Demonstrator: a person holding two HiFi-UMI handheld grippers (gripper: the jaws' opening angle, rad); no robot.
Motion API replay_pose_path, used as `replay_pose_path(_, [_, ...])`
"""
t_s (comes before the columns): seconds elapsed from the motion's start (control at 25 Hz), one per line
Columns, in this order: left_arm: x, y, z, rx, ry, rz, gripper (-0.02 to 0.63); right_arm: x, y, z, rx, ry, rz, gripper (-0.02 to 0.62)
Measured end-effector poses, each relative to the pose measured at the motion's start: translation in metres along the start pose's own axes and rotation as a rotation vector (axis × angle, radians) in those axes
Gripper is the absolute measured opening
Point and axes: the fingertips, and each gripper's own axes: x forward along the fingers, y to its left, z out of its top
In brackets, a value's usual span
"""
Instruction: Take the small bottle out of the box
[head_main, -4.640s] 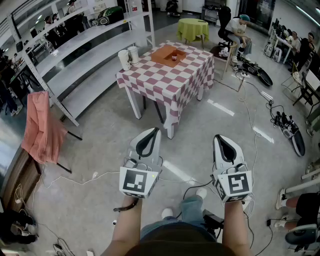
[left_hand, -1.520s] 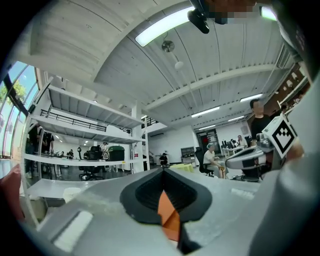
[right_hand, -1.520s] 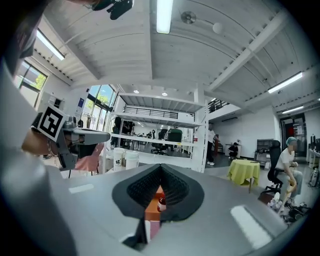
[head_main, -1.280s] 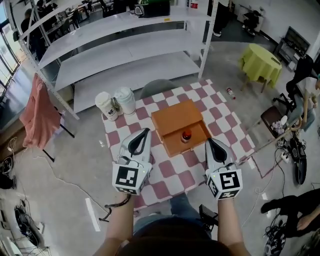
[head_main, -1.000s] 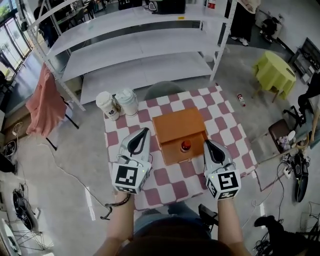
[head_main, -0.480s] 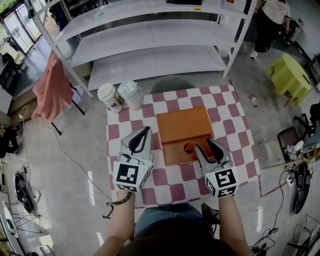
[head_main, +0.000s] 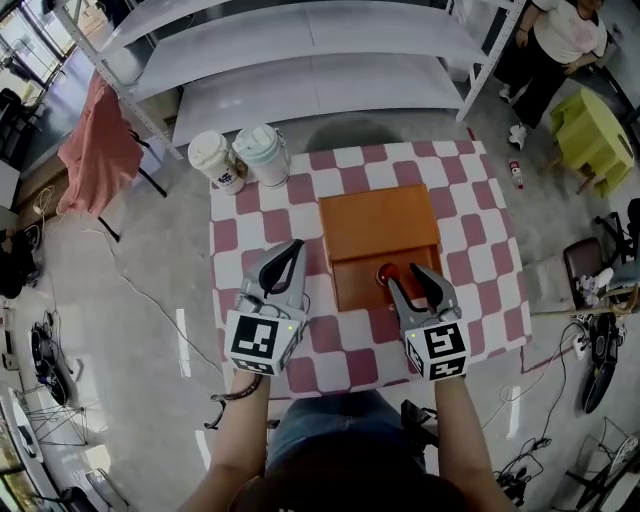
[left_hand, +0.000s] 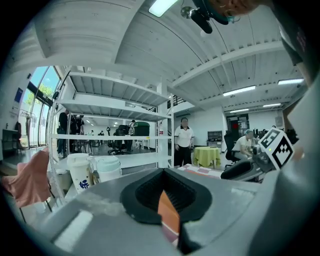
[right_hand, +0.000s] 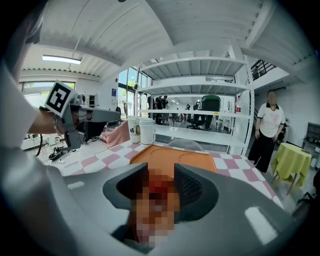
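The orange wooden box (head_main: 376, 225) stands on the checked table (head_main: 247, 232) with its drawer pulled out toward me. A small bottle with a red cap (head_main: 385, 276) stands in the drawer. My right gripper (head_main: 412, 281) hovers at the drawer's front; its jaws stand wide and are closing. The bottle sits just ahead of its left fingertip, untouched. In the right gripper view the red cap (right_hand: 159, 186) shows in the gap of the gripper (right_hand: 160, 196), before the box (right_hand: 172, 156). My left gripper (head_main: 288, 256) is shut and empty over the table left of the box, as the left gripper view (left_hand: 169, 210) also shows.
Two lidded paper cups (head_main: 216, 160) (head_main: 262, 153) stand at the table's far left corner. White shelving (head_main: 300, 60) runs behind the table. A pink cloth (head_main: 95, 140) hangs at the left. A person (head_main: 562, 40) stands at the far right near a yellow-covered table (head_main: 600, 130).
My right gripper's jaws went from shut to wide apart and moved forward to the drawer with the bottle. The view shifted closer over the table. The left gripper stayed shut.
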Motion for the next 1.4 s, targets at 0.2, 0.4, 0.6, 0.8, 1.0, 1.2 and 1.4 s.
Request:
replay_pose_path(0.2, [0.001,0.003,-0.019,-0.020,0.025,-0.009,-0.012,0.016,0.004,-0.021,0.019,0.048,0.005,0.169])
replay_pose_path(0.4, [-0.001,0.011,-0.034,-0.045,0.046,-0.005,-0.012,0.031,0.008,-0.027,-0.008,0.070,0.003,0.169])
replay_pose_path(0.6, [-0.001,0.013,-0.040,-0.049,0.053,-0.014,-0.012,0.034,0.008,-0.034,-0.019,0.079,-0.026,0.144])
replay_pose_path(0.8, [-0.003,0.016,-0.037,-0.047,0.041,-0.013,-0.012,0.034,0.008,-0.032,-0.025,0.072,-0.040,0.140])
replay_pose_path(1.0, [-0.008,0.020,-0.025,-0.039,0.017,-0.004,-0.012,0.024,0.009,-0.018,-0.014,0.040,-0.049,0.138])
replay_pose_path(1.2, [-0.012,0.021,0.005,-0.023,-0.040,0.000,-0.012,0.008,0.002,0.011,-0.025,0.001,-0.067,0.138])
replay_pose_path(1.4, [-0.016,0.020,0.038,0.000,-0.110,-0.001,-0.012,-0.010,-0.007,0.048,-0.040,-0.055,-0.092,0.140])
